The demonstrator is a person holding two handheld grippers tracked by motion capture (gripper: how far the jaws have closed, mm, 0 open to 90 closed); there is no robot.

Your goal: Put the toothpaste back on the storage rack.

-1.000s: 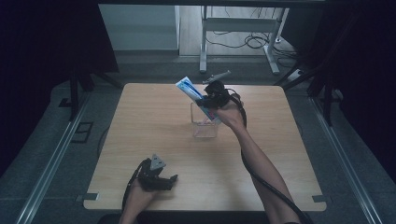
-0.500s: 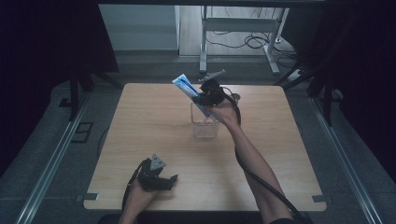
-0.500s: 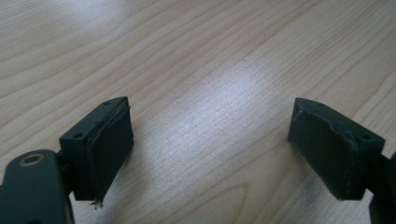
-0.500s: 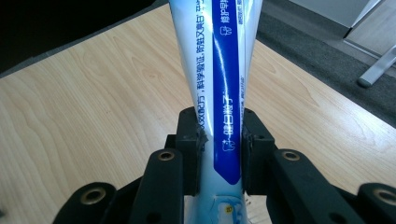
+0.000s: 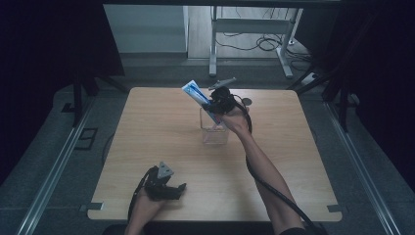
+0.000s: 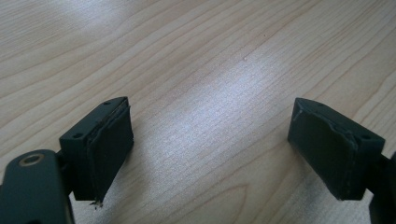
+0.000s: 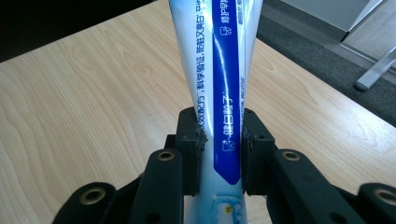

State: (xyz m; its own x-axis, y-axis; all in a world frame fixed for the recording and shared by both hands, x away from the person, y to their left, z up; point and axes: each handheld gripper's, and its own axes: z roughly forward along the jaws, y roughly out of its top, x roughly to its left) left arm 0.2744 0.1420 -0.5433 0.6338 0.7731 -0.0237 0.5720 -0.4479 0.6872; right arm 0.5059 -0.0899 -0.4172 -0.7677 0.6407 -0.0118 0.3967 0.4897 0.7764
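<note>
Right gripper view: the right hand-held gripper (image 7: 219, 140) clamps a soft white-and-blue plastic toothpaste tube (image 7: 219, 60) – glossy, flattened, printed with text. In the high view the tube (image 5: 198, 98) tilts over a clear square plastic container (image 5: 214, 128) on the pale wood-grain desk (image 5: 147, 127); its lower end dips inside. The left hand-held gripper (image 6: 210, 149) stands wide – nothing between its jaws.
</note>
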